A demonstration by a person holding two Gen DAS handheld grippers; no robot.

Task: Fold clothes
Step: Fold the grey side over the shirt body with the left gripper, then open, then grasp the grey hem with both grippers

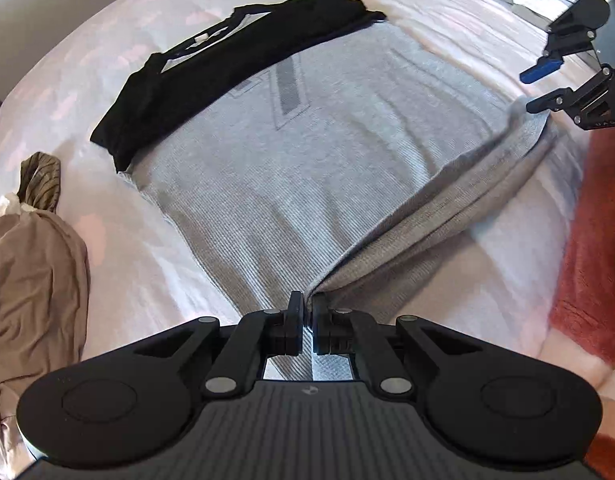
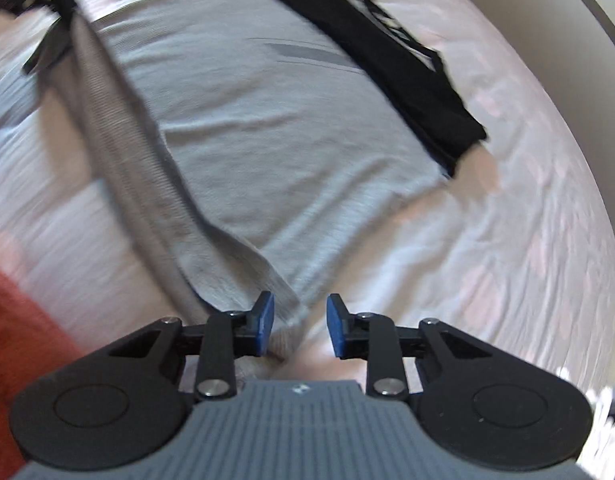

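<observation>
The grey T-shirt (image 1: 307, 152) lies spread out flat on the white bed sheet (image 1: 107, 40). It has a darker grey stripe printed on it. One side of the shirt is folded up into a long raised ridge. A black T-shirt (image 1: 227, 64) lies folded across the far end of the grey one, touching it.

The left gripper (image 1: 306, 308) has its two black fingers pinched tight on the grey shirt. It holds the near end of the folded ridge, and the cloth lifts up to it.

The right gripper (image 2: 300, 322) has blue pads (image 2: 265, 320) on its fingers. The pads stand a little way apart, in a narrow gap. The other end of the ridge lies under and between them, and the left pad is right against the cloth, but the pads do not squeeze it. This view is blurry.

A brown crumpled garment (image 1: 31, 280) sits in a heap off to the left side of the bed, well apart from the grey shirt. A rust-red blanket (image 1: 587, 280) lies at the right edge of the bed. No boxes or baskets show here.
</observation>
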